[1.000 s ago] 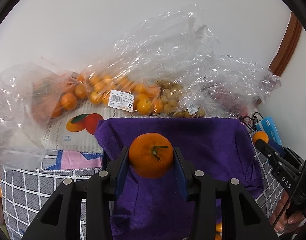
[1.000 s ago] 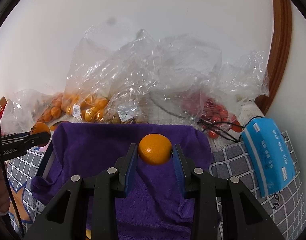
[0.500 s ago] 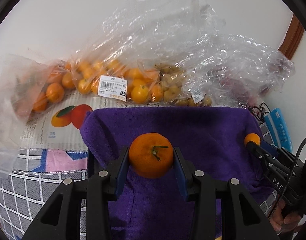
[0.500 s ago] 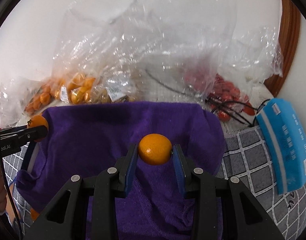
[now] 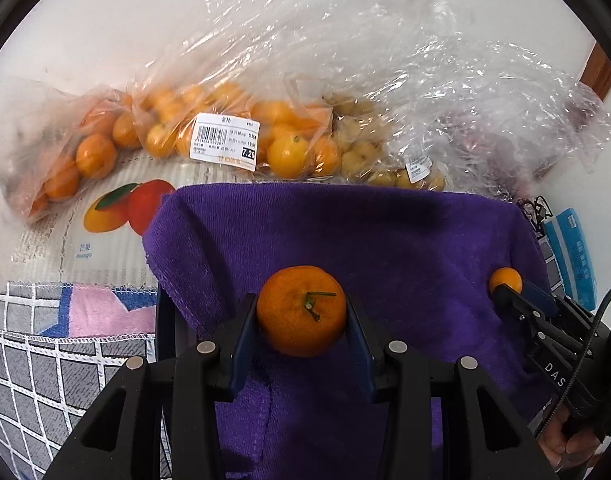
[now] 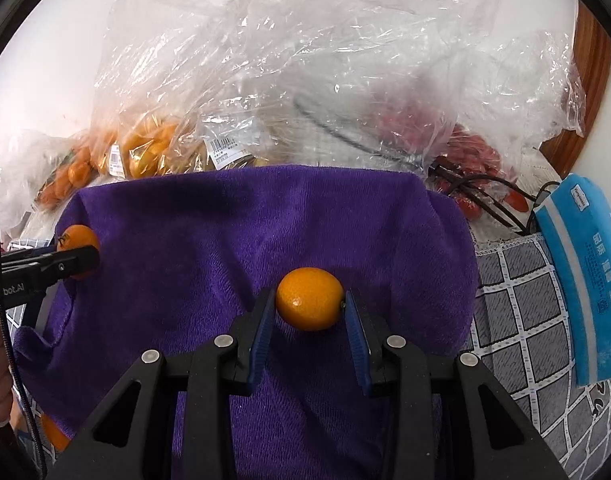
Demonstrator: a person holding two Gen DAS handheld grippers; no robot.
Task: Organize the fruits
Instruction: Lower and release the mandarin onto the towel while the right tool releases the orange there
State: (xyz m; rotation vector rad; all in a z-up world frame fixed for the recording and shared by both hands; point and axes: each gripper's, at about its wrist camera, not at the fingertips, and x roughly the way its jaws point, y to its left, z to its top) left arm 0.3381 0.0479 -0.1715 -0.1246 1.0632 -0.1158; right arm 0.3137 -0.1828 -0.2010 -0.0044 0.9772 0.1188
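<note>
- Home setting: white wall (image 5: 105,20), wooden door frame (image 6: 589,92).
- Checked cloth (image 6: 517,320) covers the surface.
- Priced supermarket fruit bags (image 5: 225,136) along its far edge.

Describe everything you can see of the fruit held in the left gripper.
The tangerine is round and deep orange, with finely dimpled, slightly glossy skin. A short green stem stub sits right of its centre, facing the camera. It looks whole and unpeeled. The left gripper is shut on it, one dark blue pad pressed to each side, so it hangs above the purple towel; whether it touches the towel cannot be told. In the right wrist view it shows small at the left edge, behind the fingertips.
</note>
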